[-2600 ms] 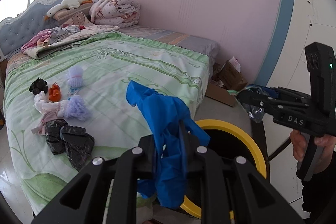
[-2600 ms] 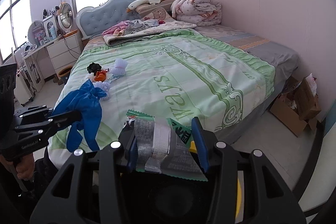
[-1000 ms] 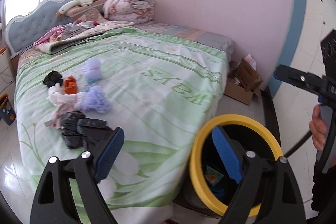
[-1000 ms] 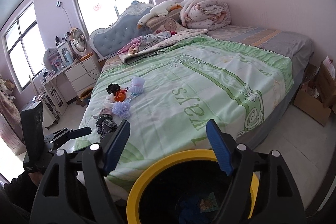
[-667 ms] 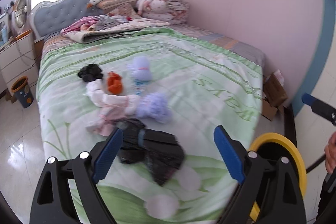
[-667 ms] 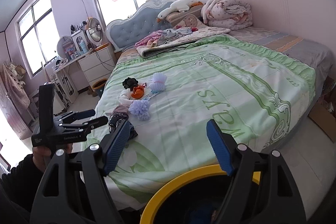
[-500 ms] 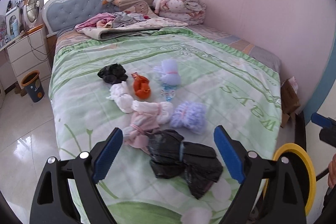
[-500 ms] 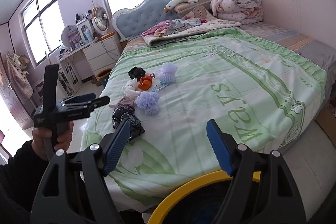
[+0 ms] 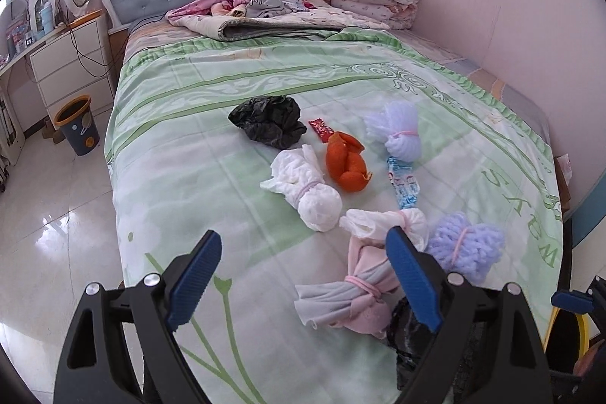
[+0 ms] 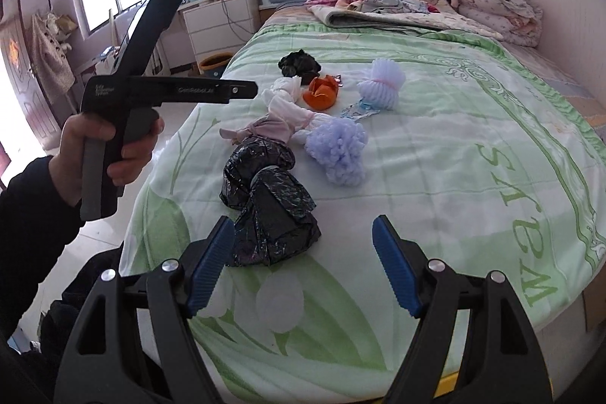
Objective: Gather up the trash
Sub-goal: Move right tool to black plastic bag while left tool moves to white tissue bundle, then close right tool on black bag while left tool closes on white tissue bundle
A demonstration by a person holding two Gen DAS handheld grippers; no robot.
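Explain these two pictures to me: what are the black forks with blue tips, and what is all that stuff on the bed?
No robot here: a person holds a hand-operated gripper in each hand, each with a camera looking out along its two blue-padded fingers. One picture is from the left gripper, the other from the right gripper. The right view also shows the left hand holding its tool. Both grippers are open and hold nothing. On the green bedspread lies trash: a black plastic bag, a second black bag, white and pink tied bundles, an orange bundle, purple fluffy bundles and small wrappers.
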